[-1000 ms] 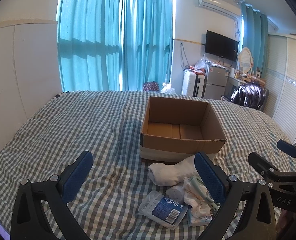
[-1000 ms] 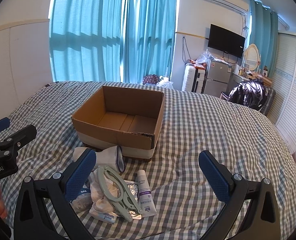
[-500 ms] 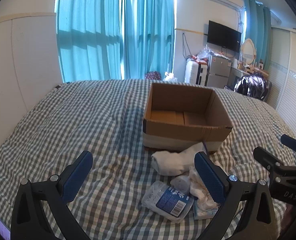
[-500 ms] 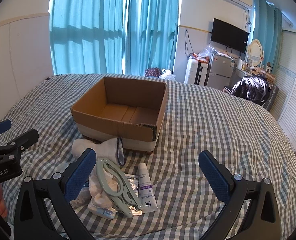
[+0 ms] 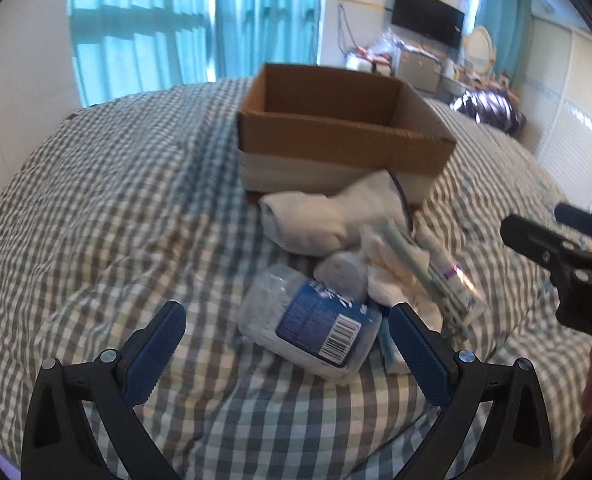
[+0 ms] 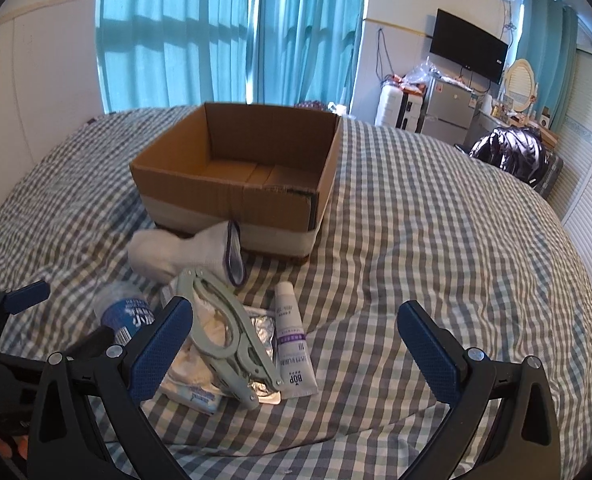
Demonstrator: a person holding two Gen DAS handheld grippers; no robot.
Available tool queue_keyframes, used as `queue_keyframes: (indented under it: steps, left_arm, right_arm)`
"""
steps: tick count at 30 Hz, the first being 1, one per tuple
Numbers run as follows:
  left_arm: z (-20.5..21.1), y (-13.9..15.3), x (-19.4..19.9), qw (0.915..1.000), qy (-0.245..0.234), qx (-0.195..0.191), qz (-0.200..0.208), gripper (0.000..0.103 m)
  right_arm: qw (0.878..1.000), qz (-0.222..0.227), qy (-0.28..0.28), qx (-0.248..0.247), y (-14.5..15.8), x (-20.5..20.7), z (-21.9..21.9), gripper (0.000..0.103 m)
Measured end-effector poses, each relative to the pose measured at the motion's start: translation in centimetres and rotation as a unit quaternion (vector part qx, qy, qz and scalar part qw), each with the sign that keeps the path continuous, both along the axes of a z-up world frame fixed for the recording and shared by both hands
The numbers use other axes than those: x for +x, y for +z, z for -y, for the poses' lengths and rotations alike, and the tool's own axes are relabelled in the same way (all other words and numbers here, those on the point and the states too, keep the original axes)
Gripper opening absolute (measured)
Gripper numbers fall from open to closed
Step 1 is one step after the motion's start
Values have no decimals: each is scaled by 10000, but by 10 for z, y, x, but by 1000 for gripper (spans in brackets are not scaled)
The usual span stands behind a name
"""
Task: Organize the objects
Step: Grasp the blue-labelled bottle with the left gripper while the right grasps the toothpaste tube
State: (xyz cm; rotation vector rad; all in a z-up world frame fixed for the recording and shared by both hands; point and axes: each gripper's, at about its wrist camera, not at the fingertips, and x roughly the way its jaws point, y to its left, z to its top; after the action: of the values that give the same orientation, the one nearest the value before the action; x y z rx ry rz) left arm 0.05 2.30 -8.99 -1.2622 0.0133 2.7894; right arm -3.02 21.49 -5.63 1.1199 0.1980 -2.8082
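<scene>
1. Cardboard box sits on the checked bedspread, top open, flaps out of the way. Seen from the right wrist, the inside shows only bare brown floor panels; nothing lies in it. A pale band runs round its lower wall.
2. Left wrist view is lower and blurred: the same cardboard box shows its near wall and rim only, floor hidden.
3. Loose pile lies on the bedspread just in front of the box, none of it inside. White sock is nearest the box, its dark-edged cuff touching the front wall.
4. Clear plastic bottle with blue label and barcode lies on its side at the near left of the pile. Contents cannot be made out.
5. Grey-green folding hanger lies across crumpled white cloth and a foil packet.
6. White tube with purple band lies flat at the right edge of the pile, cap towards the box.
7. A small flat white packet pokes out under the near side of the pile.
8. Left gripper: jaws spread wide, holding nothing; the bottle lies between the blue pads, not touched by either.
9. Right gripper: jaws likewise spread wide, nothing held, poised over the hanger and tube; left pad overlaps the cloth in view, contact cannot be told.
</scene>
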Motion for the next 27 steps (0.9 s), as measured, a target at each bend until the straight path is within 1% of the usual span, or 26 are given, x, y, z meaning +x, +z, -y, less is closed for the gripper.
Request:
queue_keyframes:
  steps: [3,6,8,10,12,13,16,18,20,21,22,25,27]
  left_arm:
    - [-5,-12,-3,9997,-121,-113,180,103]
    - [-4,-26,-8,9990,-136,-113,413,103]
    - [-4,-31,-11,9986,-152,-94,502,103]
    - [-5,-38,-13,9982,-169,-79,571,103]
    - [-4,-42,-17,9978,-215,-18,619,103]
    - [-4,-44,-19,9976,-254,2,638,103]
    - [-7,-51,-26,9969,-403,-70,671,103]
    - [-9,-57,-32,9960,-521,-151,703,103]
    - [-12,-63,-38,9958,-599,-219,658,103]
    - [-13,-66,-42,9955,-663,-234,644,103]
    - [-13,-68,-46,9952,-698,-193,659,103]
    - [-8,-74,-54,9948,-679,35,753,103]
    - [-3,-76,-57,9946,-641,184,795,103]
  right_arm:
    - [9998,156,-64,78,-11,-6,-1,103]
    - [9992,359,-165,60,-28,-14,-8,102]
    - [9984,515,-228,48,-38,-19,-12,90]
    - [9969,746,-251,-24,-52,-26,-15,84]
    - [9954,923,-226,-92,-63,-33,-14,75]
    - [9948,992,-191,-159,-66,-38,-14,69]
    - [9934,1099,-119,-299,-71,-51,-13,68]
    - [9916,1240,-64,-349,-79,-62,-11,63]
    - [9886,1416,-22,-507,-88,-69,-12,47]
    - [9867,1511,-13,-599,-94,-71,-14,42]
    - [9851,1592,-10,-652,-98,-72,-15,32]
    - [9854,1566,-7,-673,-99,-69,-16,26]
    - [9863,1515,17,-656,-98,-66,-15,26]
